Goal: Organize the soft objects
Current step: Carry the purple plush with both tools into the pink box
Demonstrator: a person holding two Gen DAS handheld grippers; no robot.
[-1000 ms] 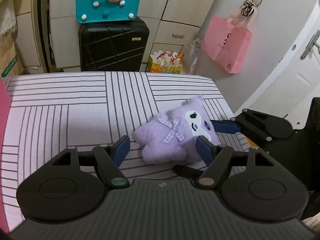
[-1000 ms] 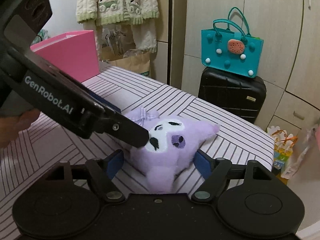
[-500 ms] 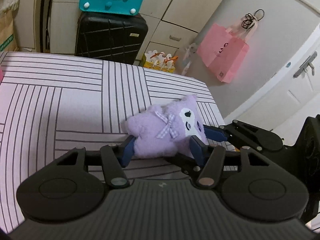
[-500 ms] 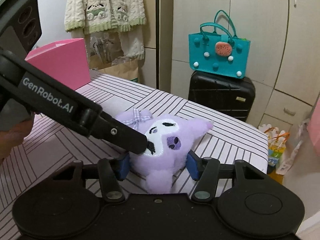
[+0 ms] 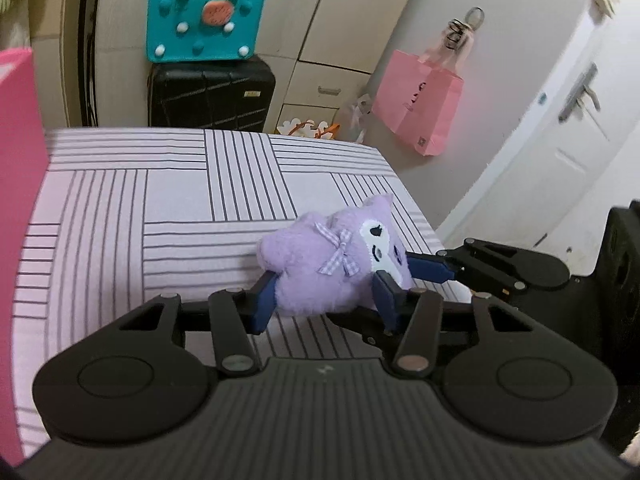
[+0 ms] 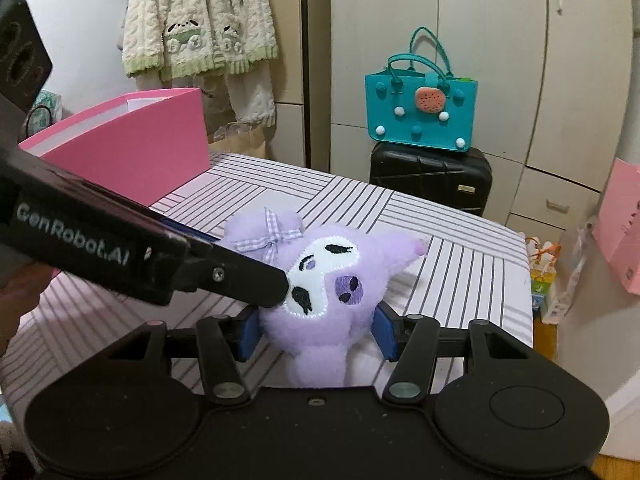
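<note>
A purple plush toy [image 5: 320, 264] with a white face and a checked bow is over the striped bed sheet [image 5: 160, 200], near its right edge. My left gripper [image 5: 325, 292] has its blue pads pressed into the toy's body, and its jaws are closing. One right finger [image 5: 428, 270] touches the toy's head from the right. In the right wrist view my right gripper [image 6: 316, 332] is shut on the plush toy [image 6: 332, 280] below its face. A left finger [image 6: 240, 276] crosses in front of the face. I cannot tell if the toy rests on the sheet.
A pink box [image 6: 140, 152] stands open on the bed's far left, also at the box edge [image 5: 16, 160]. Beyond the bed a teal bag [image 5: 204, 24] sits on a black suitcase [image 5: 212, 96]. A pink paper bag [image 5: 420, 108] hangs by a white door. Cream garments [image 6: 192, 24] hang behind the box.
Both grippers have shut on the plush toy, which earlier lay loose between open jaws. Both views have shifted, and the pink box now shows at the left wrist view's left edge.
</note>
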